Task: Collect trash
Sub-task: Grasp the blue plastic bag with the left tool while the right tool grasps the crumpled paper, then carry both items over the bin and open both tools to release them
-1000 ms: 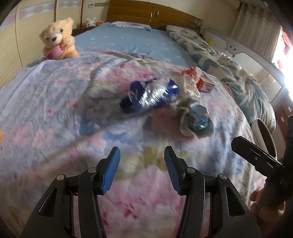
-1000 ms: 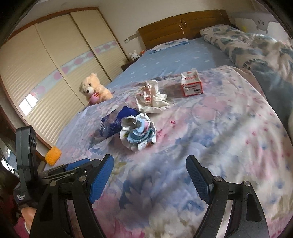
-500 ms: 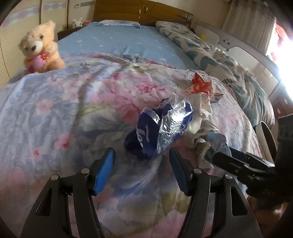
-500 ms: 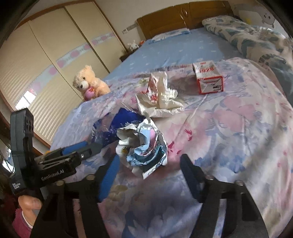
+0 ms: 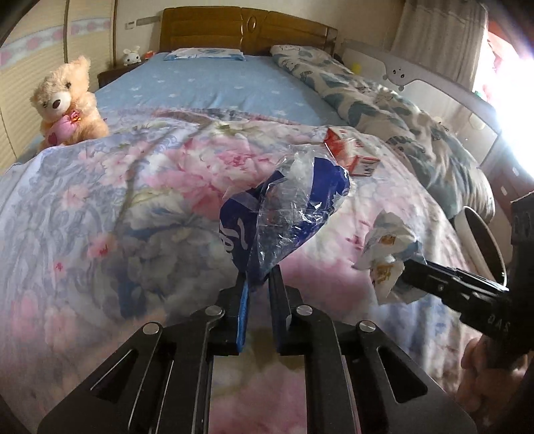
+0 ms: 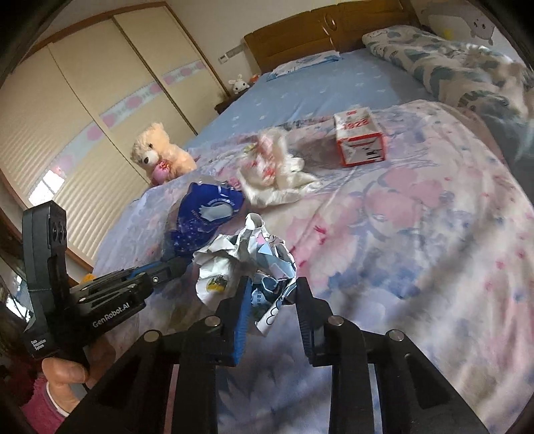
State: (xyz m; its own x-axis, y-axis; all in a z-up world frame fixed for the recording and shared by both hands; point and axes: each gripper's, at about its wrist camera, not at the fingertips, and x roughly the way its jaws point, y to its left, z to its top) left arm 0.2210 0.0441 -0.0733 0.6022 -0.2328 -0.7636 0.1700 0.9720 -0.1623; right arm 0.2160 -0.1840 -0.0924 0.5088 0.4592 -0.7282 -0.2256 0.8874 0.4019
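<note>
Left wrist view: the left claw is pinched nearly closed on the lower end of a blue and clear plastic bag, which stands up from its fingers above a pink floral quilt on a bed. To its right, the right claw reaches in from the side with a crumpled paper wrapper at its tip. Beyond the bag lies a red and white carton, partly hidden by the plastic. Farther back sit a teddy bear at the quilt's left edge, a blue sheet, a pillow and a wooden headboard.

Right wrist view: the right claw is closed partway around the crumpled paper wrapper, its fingers pressing the paper on both sides. Just left, the left claw, held in a person's hand, grips the blue bag. Behind them a white plastic bag with red print lies crumpled on the quilt, blurred, with the red and white carton well apart to its right. The teddy bear sits at the far left before sliding wardrobe doors
</note>
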